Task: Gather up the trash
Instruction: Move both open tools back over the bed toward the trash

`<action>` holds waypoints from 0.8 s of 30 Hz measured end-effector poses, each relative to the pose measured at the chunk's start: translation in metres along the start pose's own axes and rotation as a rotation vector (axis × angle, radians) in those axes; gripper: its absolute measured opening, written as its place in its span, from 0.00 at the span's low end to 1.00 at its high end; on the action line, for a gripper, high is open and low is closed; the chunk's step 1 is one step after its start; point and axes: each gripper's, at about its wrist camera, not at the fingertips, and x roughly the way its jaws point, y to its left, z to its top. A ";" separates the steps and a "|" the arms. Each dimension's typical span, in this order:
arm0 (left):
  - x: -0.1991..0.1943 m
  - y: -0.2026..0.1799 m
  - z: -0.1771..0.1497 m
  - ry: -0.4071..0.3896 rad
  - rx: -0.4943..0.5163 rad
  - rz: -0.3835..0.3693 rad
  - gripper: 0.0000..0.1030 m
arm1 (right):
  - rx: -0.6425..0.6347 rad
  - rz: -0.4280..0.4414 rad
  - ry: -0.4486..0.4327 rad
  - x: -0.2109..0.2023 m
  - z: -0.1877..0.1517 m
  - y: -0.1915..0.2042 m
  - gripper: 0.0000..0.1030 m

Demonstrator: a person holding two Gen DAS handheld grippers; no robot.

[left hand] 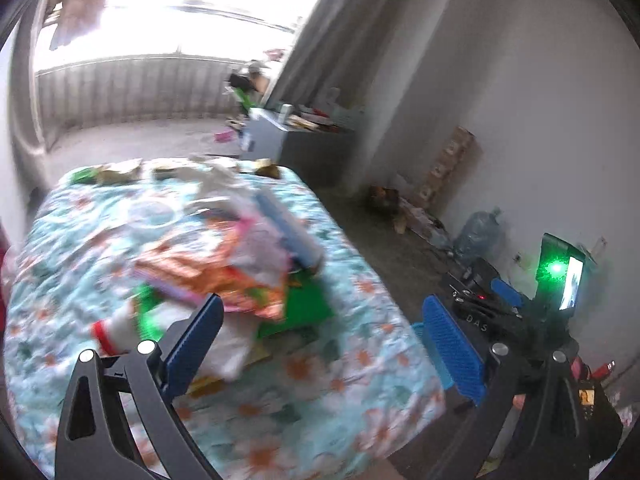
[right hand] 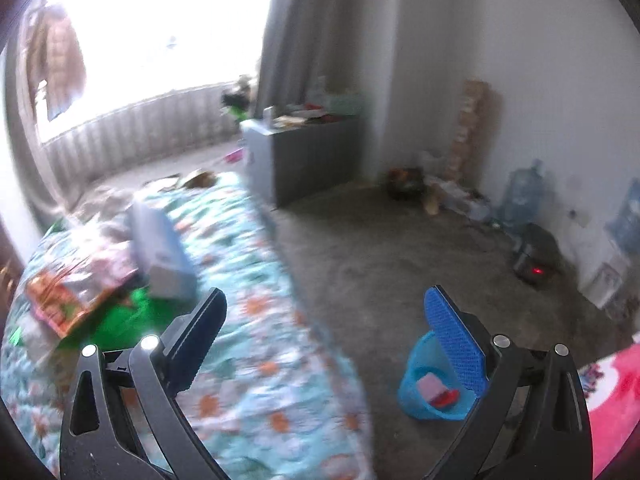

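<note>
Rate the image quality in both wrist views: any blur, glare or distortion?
Left wrist: window blown out white, trash pile on the bed smeared by motion, fisheye bending at the edges. Right wrist: same window glare, bed blurred, blue bin and far wall fairly sharp.

We can make out one piece of lettering here: "DAS", in pale capitals, on the black body of the other gripper (left hand: pixel 478 326) as seen from the left wrist view. Beyond that we get nothing readable. The wrappers (left hand: pixel 224 276) heaped on the flowered bedspread (left hand: pixel 340 392) carry print, but it is smeared by blur and we cannot tell a single word. The small lit screen (left hand: pixel 573 284) on that black device shows only a glow. The right wrist view gives us no legible text either.
</note>
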 end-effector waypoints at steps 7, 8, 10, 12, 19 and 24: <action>-0.014 0.047 -0.017 -0.003 -0.100 -0.008 0.95 | -0.018 0.308 0.040 0.005 -0.004 0.041 0.92; -0.013 0.051 -0.017 -0.010 -0.100 0.006 0.95 | -0.018 0.314 0.041 0.007 -0.004 0.043 0.92; -0.013 0.054 -0.016 -0.027 -0.074 0.035 0.95 | -0.008 0.317 0.045 0.008 -0.002 0.045 0.92; -0.012 0.052 -0.012 -0.044 -0.037 0.037 0.95 | 0.023 0.331 0.060 0.013 0.002 0.049 0.92; 0.008 0.046 0.023 -0.076 0.042 0.022 0.95 | 0.126 0.426 0.142 0.034 0.006 0.045 0.92; 0.032 0.045 0.052 -0.070 0.016 -0.049 0.95 | 0.091 0.467 0.144 0.042 0.014 0.059 0.87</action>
